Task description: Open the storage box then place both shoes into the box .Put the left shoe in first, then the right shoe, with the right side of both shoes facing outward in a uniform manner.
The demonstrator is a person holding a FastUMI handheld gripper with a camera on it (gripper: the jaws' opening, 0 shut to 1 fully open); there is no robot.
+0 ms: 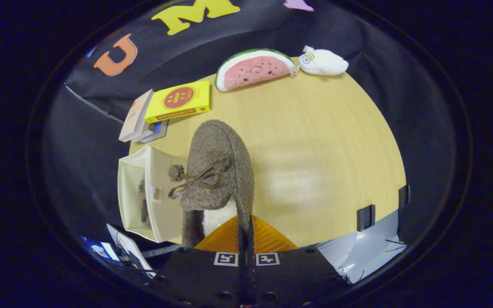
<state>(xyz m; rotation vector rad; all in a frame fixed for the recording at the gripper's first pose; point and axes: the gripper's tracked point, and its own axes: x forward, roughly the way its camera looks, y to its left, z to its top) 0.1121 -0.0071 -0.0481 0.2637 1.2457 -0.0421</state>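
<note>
A fuzzy brown shoe [216, 171] with a dark bow and pom-poms extends straight ahead of my fingers, toe pointing away. My gripper [245, 229] is shut on the right wall of its heel opening, where the white lining shows. Just left of this shoe stands the cream storage box [133, 171], open. Part of another brown shoe [144, 201] shows inside it. The held shoe overlaps the box's right wall, and I cannot tell whether they touch.
On the round wooden table [315, 141], a stack of books [178, 102] lies beyond the box. A watermelon plush [255, 68] and a white plush [323, 62] lie at the far edge. Two black clips [365, 217] grip the near right rim.
</note>
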